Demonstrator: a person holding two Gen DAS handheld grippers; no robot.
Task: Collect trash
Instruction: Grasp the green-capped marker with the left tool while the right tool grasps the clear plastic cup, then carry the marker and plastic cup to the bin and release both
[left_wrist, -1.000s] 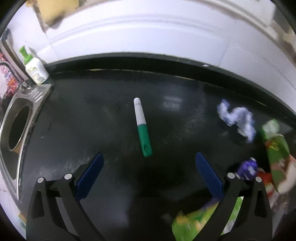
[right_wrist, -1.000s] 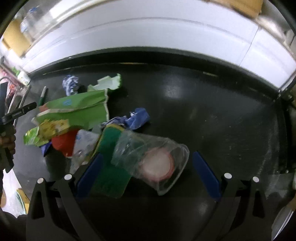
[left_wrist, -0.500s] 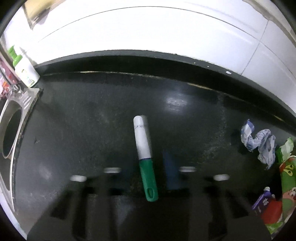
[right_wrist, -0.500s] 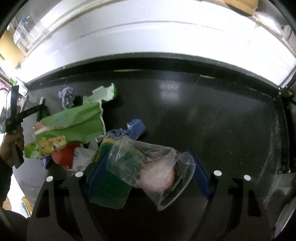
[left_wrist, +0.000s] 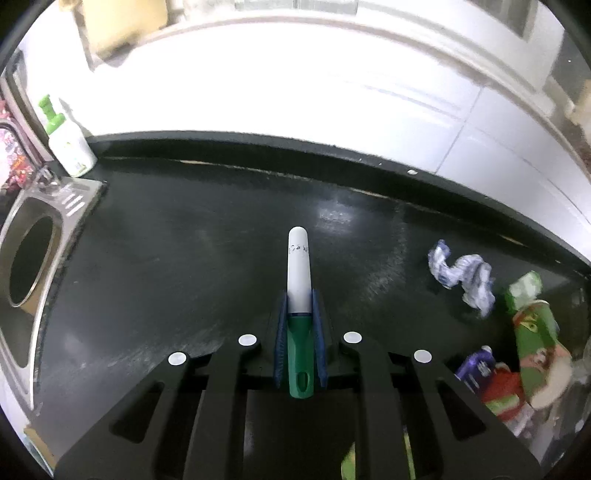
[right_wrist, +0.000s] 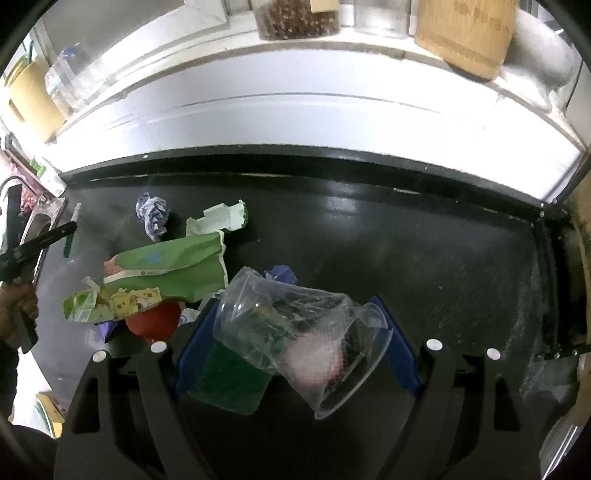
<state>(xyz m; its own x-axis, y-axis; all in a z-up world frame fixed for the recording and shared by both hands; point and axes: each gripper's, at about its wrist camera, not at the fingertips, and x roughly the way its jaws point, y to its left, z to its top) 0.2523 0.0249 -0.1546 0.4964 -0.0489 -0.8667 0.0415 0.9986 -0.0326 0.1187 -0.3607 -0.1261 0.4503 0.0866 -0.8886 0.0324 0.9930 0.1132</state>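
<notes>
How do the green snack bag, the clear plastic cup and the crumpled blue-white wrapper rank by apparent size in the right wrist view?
1. green snack bag and clear plastic cup: look alike; the cup is nearer the camera, so unsure.
2. crumpled blue-white wrapper: clearly smallest, though farthest.

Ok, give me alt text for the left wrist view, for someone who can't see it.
The left hand-held gripper is shut on a green and white marker, its white end pointing away over a black countertop. A steel sink and a soap bottle sit at far left; crumpled paper and green wrappers lie at right.
</notes>
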